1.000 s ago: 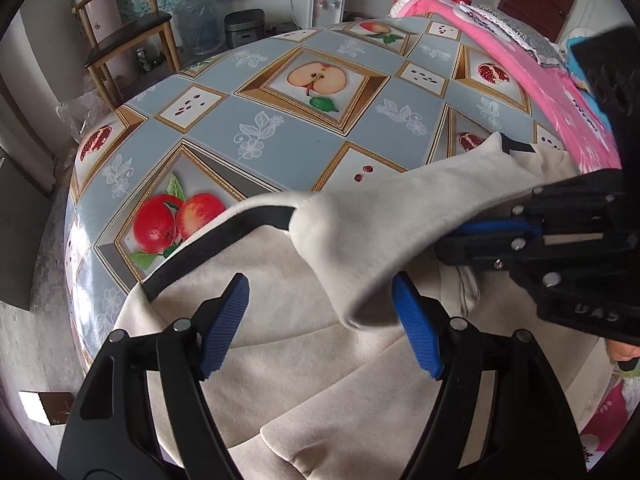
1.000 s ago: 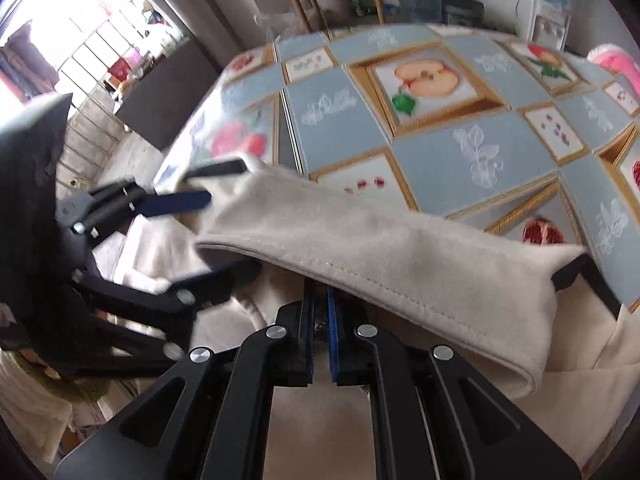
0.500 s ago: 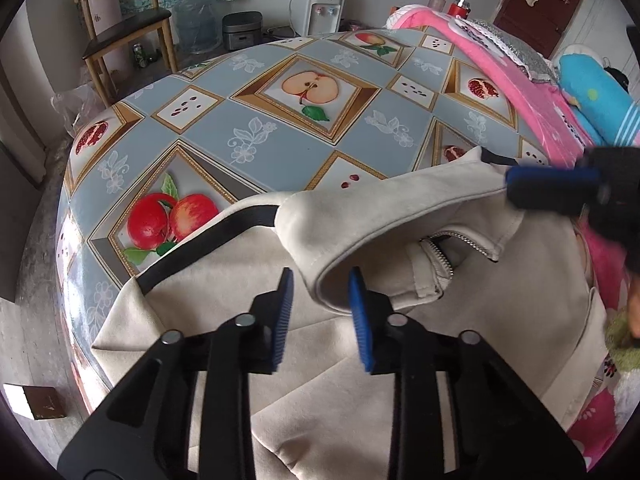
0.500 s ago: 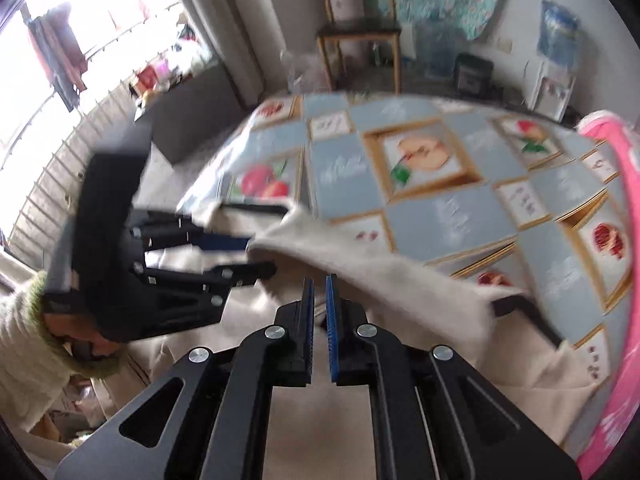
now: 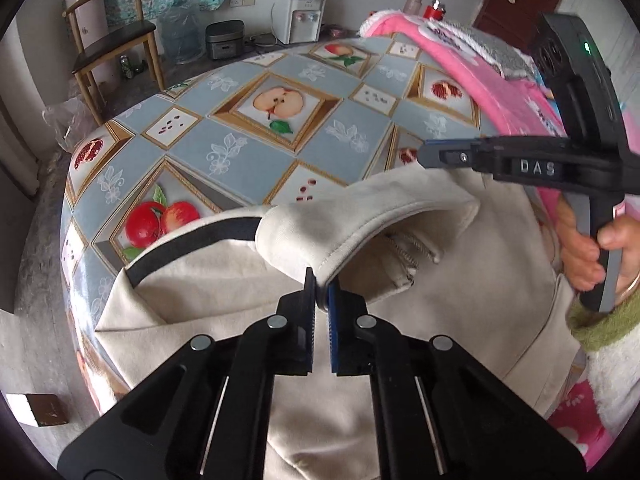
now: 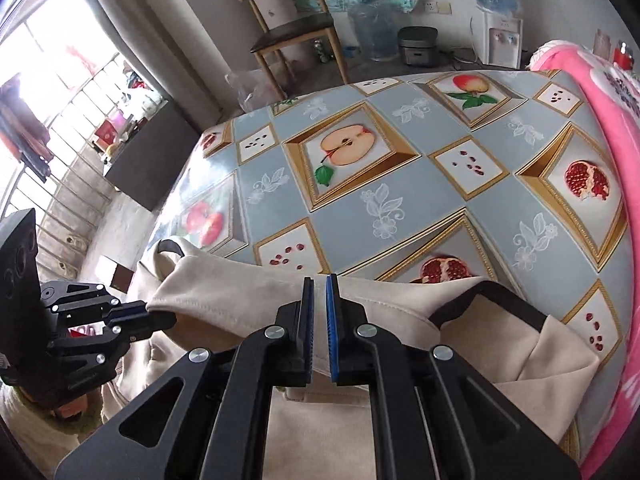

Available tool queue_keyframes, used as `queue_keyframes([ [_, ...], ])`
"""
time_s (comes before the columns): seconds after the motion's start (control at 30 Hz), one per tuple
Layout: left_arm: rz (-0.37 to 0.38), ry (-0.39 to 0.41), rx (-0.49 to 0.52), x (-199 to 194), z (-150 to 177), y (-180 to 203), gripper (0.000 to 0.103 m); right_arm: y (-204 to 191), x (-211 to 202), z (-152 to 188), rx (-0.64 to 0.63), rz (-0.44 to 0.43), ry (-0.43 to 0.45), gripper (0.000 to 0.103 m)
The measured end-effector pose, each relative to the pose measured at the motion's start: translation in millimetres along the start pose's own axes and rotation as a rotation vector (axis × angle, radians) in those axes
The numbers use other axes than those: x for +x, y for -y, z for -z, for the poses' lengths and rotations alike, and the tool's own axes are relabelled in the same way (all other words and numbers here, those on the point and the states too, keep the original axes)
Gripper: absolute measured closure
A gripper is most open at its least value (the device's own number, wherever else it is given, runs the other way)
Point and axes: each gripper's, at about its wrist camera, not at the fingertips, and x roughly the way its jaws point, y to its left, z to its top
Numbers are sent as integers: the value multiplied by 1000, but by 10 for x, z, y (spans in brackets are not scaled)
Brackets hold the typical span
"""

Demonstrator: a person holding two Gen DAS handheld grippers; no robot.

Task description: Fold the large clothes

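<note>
Clothing here means one cream jacket (image 5: pixel 420 320), spread over the near side of a table (image 5: pixel 248 148) covered in a fruit-print cloth, with its black-trimmed hem (image 5: pixel 192 244) running off toward 9 o'clock in the left wrist view and a pink blanket (image 5: pixel 480 80) lying along the table's edge at 2 o'clock. It looks thick, soft and limp (a fleecy sort of fabric, I judge), so it should sag wherever it is not held and drag rather than slide; it is light enough to lift by an edge, and not fragile. The stitched edge of the raised flap is the sensible place to grip, with the two holds well apart so the fold line stays straight. The left gripper (image 5: pixel 321 300) is clamped tight on that stitched edge, the cloth pinched between its pads. The right gripper (image 6: pixel 319 300) is closed too, nearly pad to pad, and the flap's edge runs into the slit between them; in the left wrist view it sits at 3 o'clock, held by a hand (image 5: pixel 588 248) in a green-cuffed sleeve (image 5: pixel 600 324). A second ago the left jaws stood wide open around the flap without touching it; since then they have closed on it, and both grippers have lifted the flap a little, pulling it out longer between them.
</note>
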Motion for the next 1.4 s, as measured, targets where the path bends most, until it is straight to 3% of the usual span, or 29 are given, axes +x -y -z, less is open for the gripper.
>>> queue_keyframes([
  [0.13,-58,-43,42,125,139,34,98,-140,191,109,-84,28,-65,96],
  [0.27,-54,-59,18,224,214,-35,98,-213,340,235,-141,69,-103,96],
  [0.43,-36,-61,24,166,231,-36,94,-183,349,268,-130,55,-112,96],
  [0.7,94,73,-40,-242,138,-128,90,-104,490,338,-126,61,-146,96],
  [0.87,95,4,-176,90,-51,-275,88,-126,478,394,-140,88,-152,96],
  [1.0,119,-63,-257,363,-71,-365,70,-149,469,429,-155,110,-149,96],
  [1.1,112,-70,-243,431,-14,-311,65,-142,449,426,-151,114,-155,96],
  [1.2,61,-94,-200,497,42,-240,65,-161,322,381,-122,91,-133,96],
  [1.3,32,-93,-163,521,88,-192,65,-237,208,317,-107,15,-86,96],
  [1.4,37,-87,-165,501,111,-209,65,-331,309,321,-130,14,-109,95],
])
